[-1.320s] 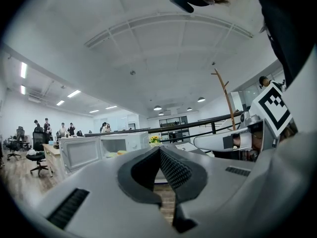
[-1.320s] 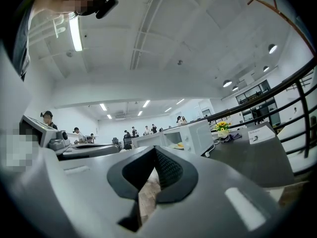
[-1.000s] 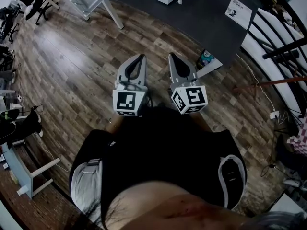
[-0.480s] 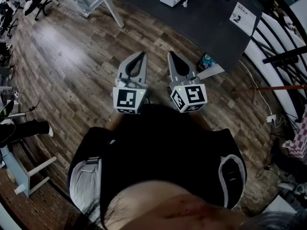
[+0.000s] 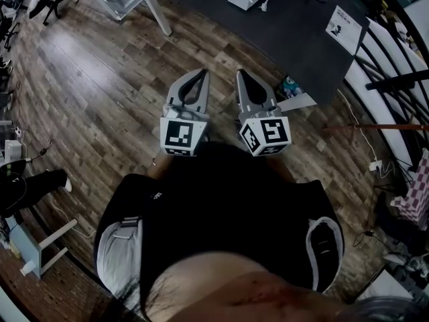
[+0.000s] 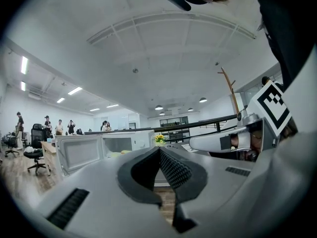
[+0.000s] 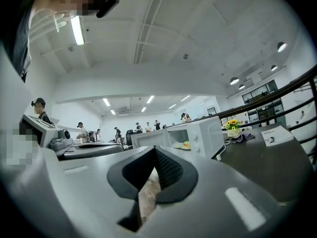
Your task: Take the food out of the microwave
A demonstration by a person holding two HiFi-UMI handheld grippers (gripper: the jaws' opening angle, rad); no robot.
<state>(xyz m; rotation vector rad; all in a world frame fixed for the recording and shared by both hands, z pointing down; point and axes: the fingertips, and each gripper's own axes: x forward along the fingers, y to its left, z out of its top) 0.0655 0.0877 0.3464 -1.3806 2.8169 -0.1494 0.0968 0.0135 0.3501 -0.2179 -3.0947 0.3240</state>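
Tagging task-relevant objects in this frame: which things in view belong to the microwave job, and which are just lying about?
Job:
- microwave, its door open
- food inside it
- left gripper and right gripper, fingers shut, nothing held

Lying about:
- flowers
- paper card
- dark cloth
- office chair

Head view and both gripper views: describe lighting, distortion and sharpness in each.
Head view: dim and murky, with the floor planks bowed by the wide lens. Left gripper view: black vignette in the corners, even light, the microwave small yet legible. Right gripper view: the ceiling strip light is blown out, and there are mosaic patches at the left.
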